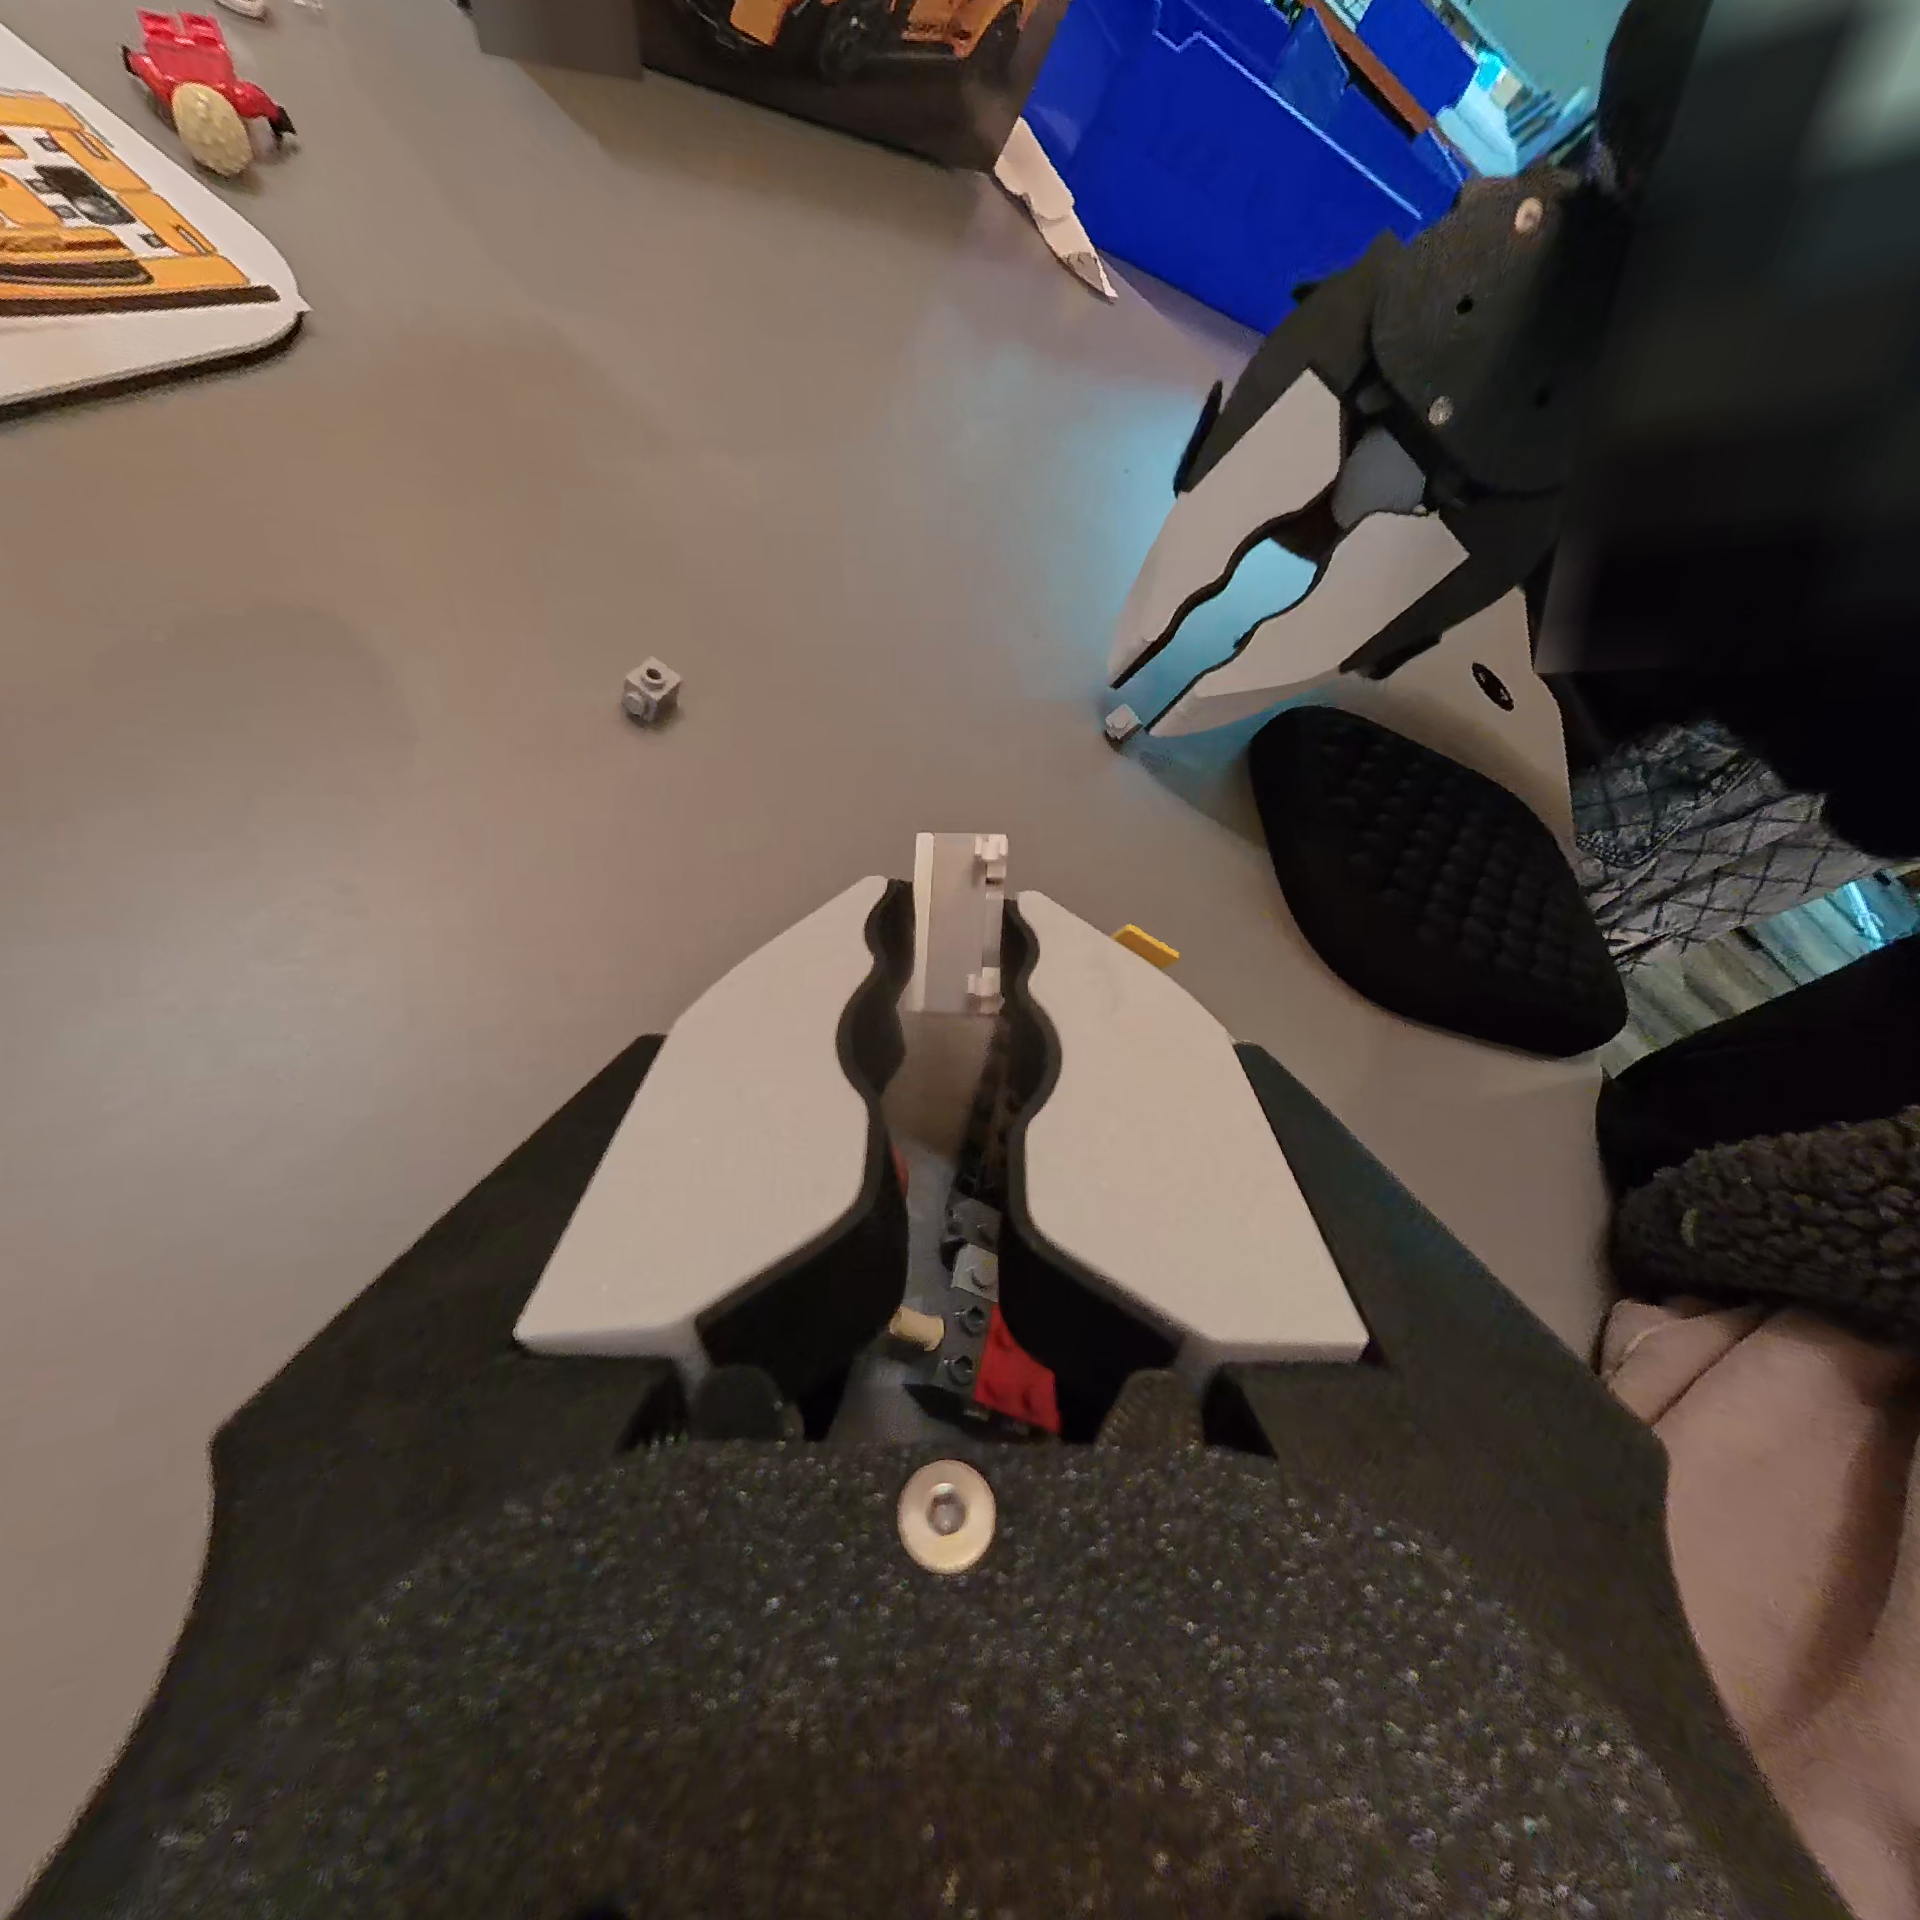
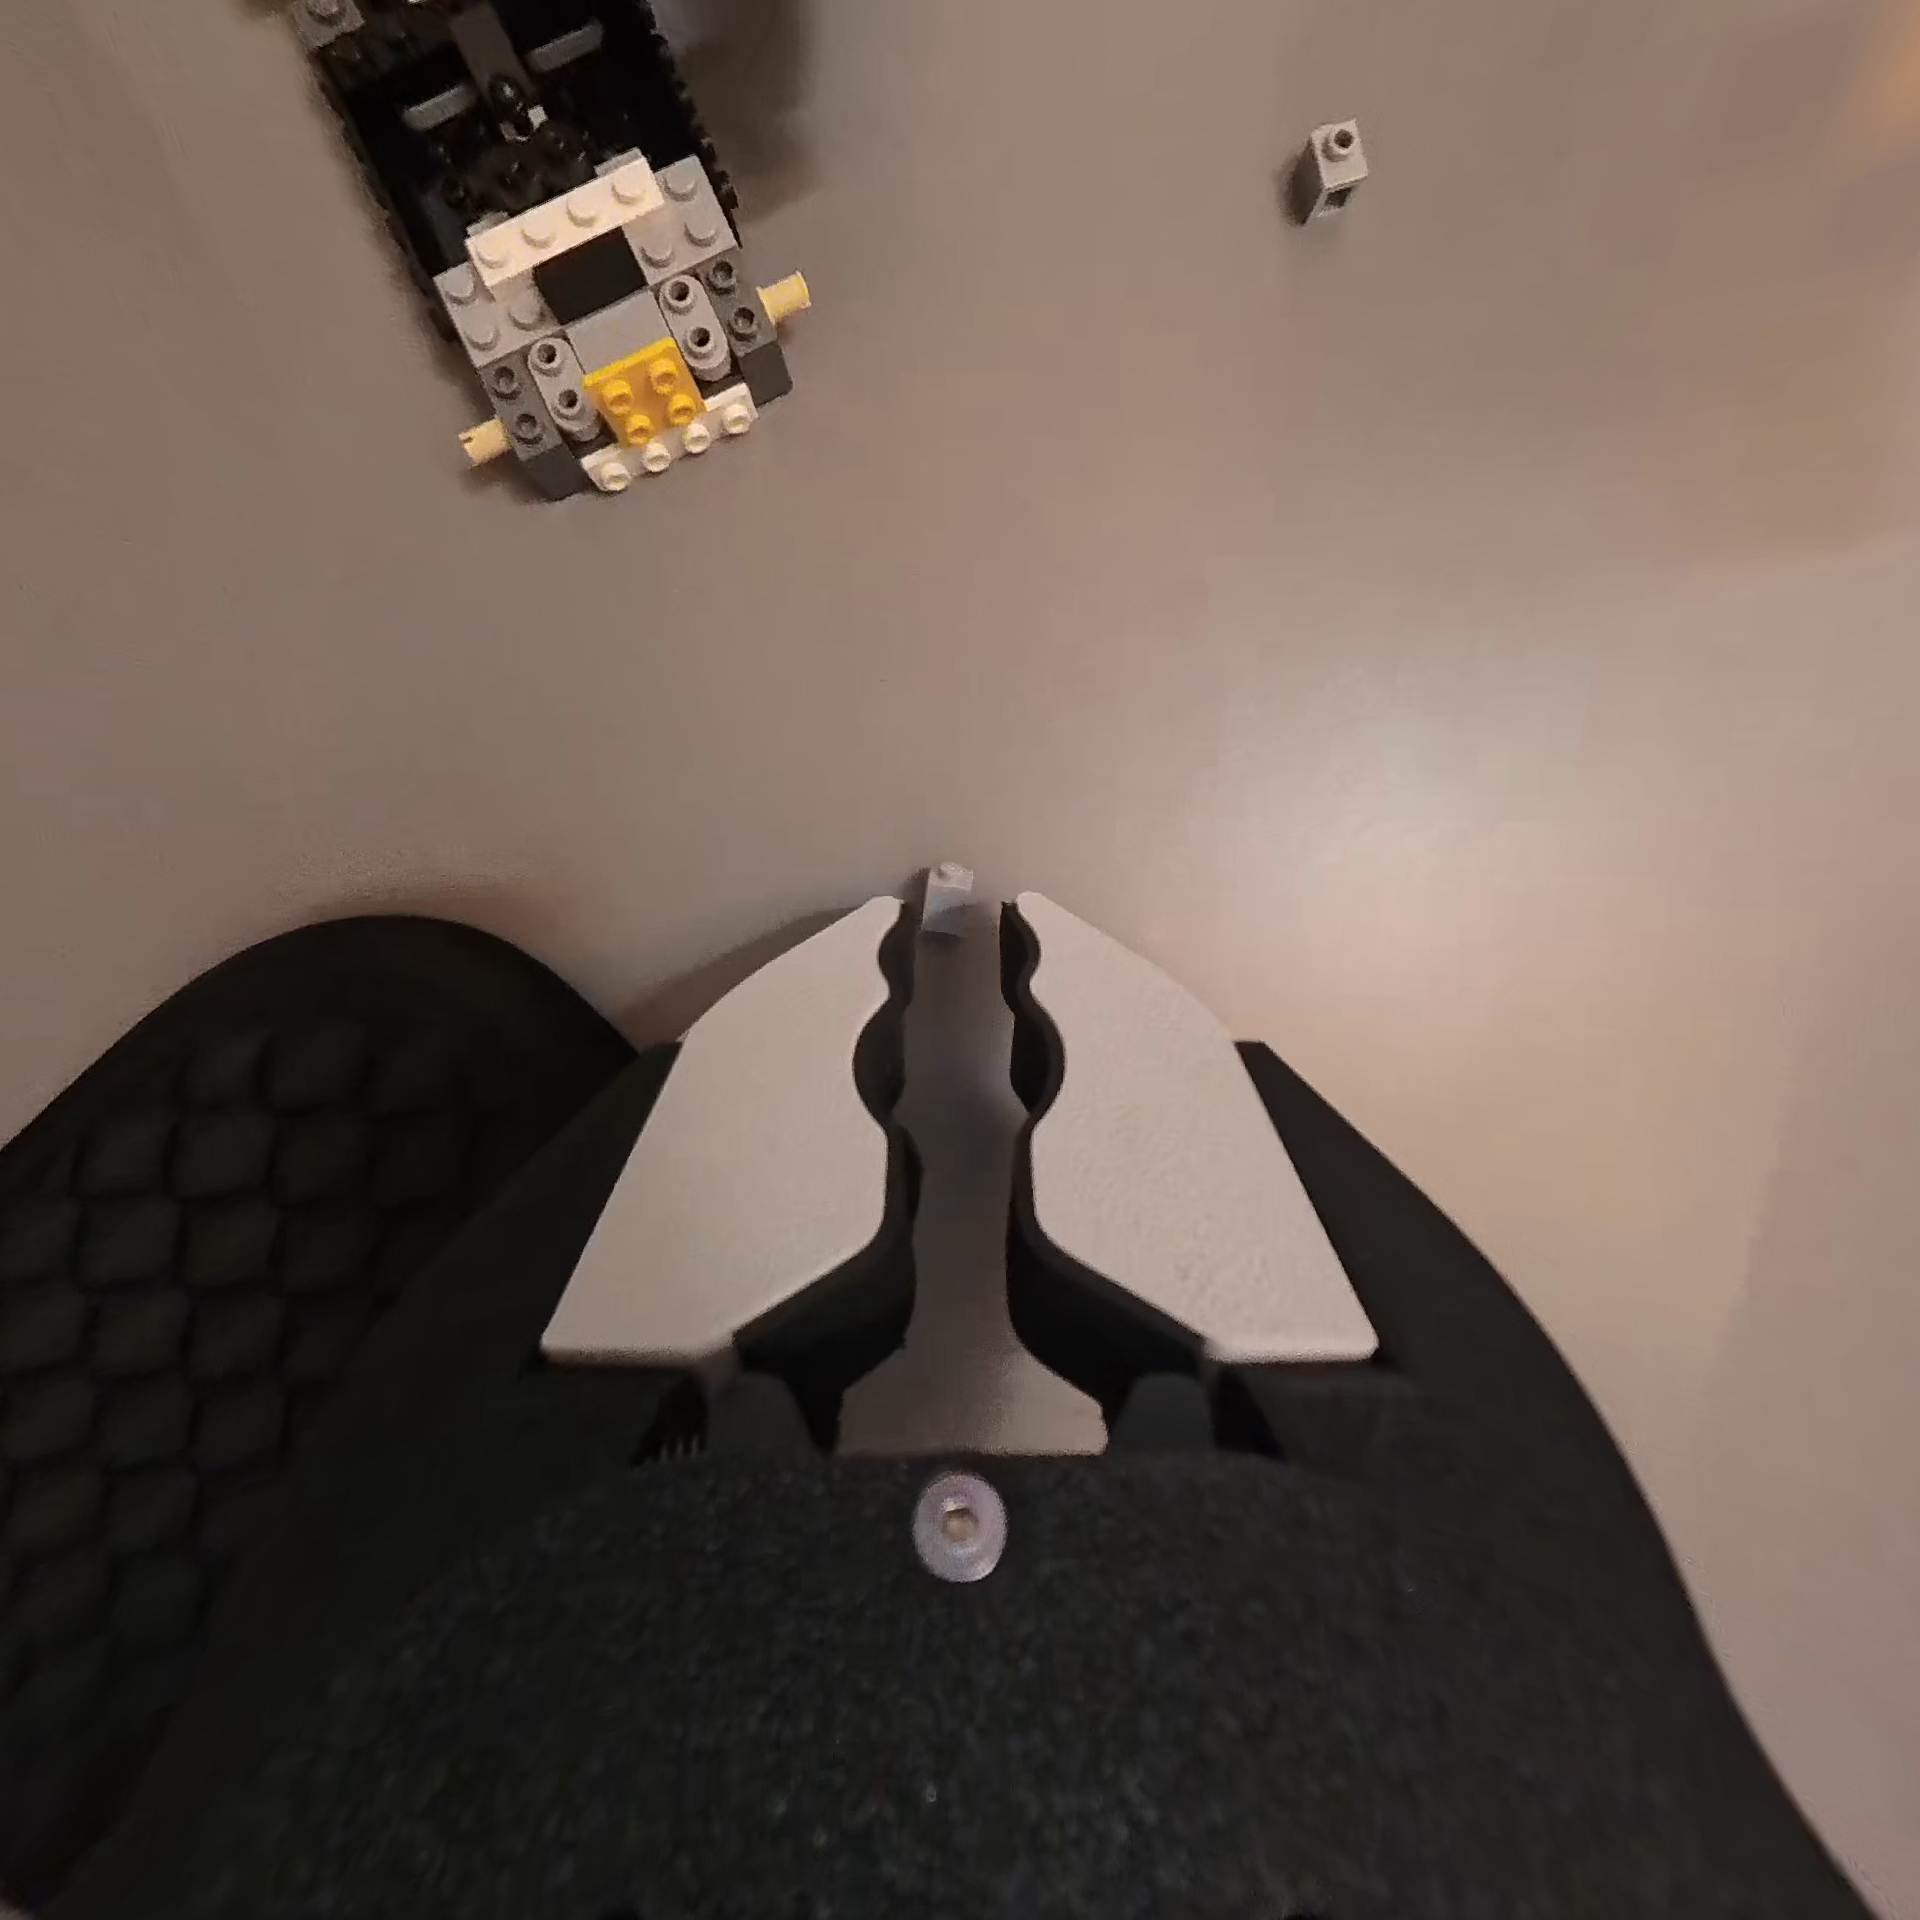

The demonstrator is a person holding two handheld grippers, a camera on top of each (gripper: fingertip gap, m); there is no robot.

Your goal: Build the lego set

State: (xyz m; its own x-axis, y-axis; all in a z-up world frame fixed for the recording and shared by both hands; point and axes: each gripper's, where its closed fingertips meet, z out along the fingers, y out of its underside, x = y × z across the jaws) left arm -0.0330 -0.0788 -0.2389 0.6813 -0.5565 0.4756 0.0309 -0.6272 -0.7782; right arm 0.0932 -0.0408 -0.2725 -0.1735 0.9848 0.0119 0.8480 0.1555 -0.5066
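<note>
- Left tool [image 1: 956, 914], lower centre of its view: clamped on the partly built model [image 1: 961, 925], grey end poking past the tips. A loosened squeeze could drop it.
- Right tool [image 2: 951, 914]: tips apart, straddling a tiny grey brick [image 2: 948, 902] on the counter [image 2: 1351, 727]. Off-centre closing would likely flick it away.
- Spare grey brick [image 2: 1327, 171], upper right, well apart.
- Instruction sheet [image 1: 104, 239], far upper left of the left view.

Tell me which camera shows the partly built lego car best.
The right wrist view: the lego car lies on the table with its studded top plainly visible. The left wrist view shows only a narrow slice of it clamped between the left gripper fingers.
</note>
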